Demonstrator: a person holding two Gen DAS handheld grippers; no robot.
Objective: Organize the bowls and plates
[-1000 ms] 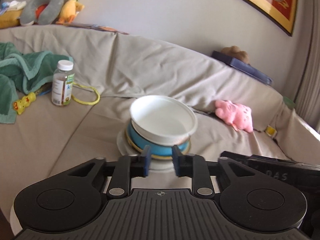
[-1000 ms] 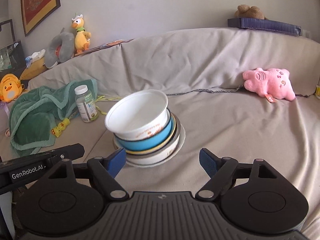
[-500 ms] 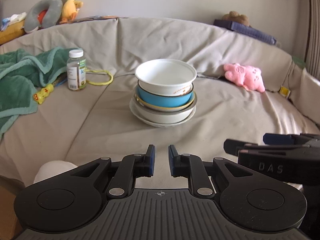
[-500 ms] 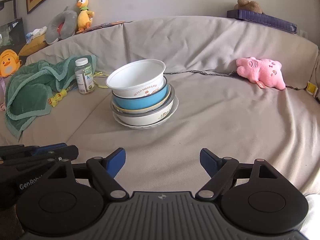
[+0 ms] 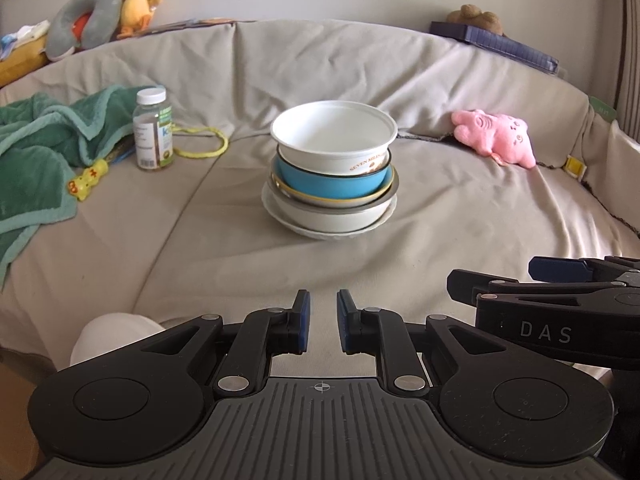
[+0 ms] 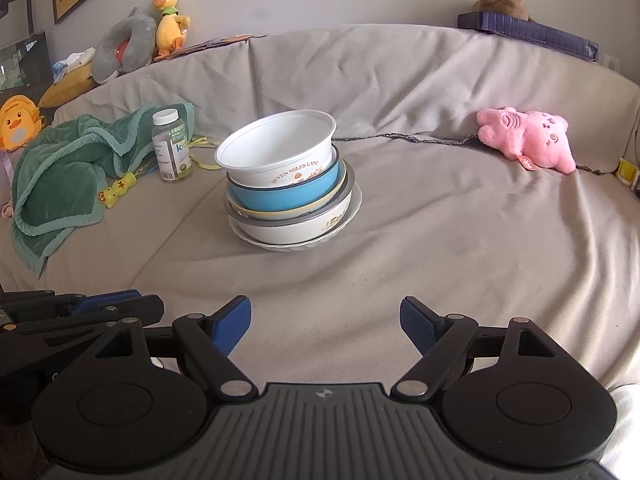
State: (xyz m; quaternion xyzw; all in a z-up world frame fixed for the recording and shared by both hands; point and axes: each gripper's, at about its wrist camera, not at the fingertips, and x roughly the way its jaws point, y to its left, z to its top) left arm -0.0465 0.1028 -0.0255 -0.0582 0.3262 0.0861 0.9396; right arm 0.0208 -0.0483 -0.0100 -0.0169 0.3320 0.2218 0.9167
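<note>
A stack of dishes stands in the middle of the beige sofa seat. On top is a white paper bowl (image 5: 334, 140) (image 6: 276, 148), slightly tilted. Under it sit a blue bowl (image 5: 332, 186) (image 6: 288, 196), a yellow-rimmed bowl, a grey-rimmed white bowl (image 6: 292, 228) and a white plate (image 5: 332, 233). My left gripper (image 5: 323, 314) hangs well in front of the stack, shut with only a narrow slit and nothing held. My right gripper (image 6: 326, 320) is also short of the stack, open and empty. Each gripper shows at the edge of the other's view.
A green blanket (image 5: 36, 148) (image 6: 64, 172), a small yellow toy (image 5: 86, 180) and a white-capped bottle (image 5: 154, 132) (image 6: 171, 146) lie left of the stack. A pink plush (image 5: 496, 138) (image 6: 528, 138) lies to the right. The sofa back rises behind.
Both grippers drew back and down from the stack, which now looks smaller and farther off. The left jaws narrowed a little. Nothing moved over the last half second.
</note>
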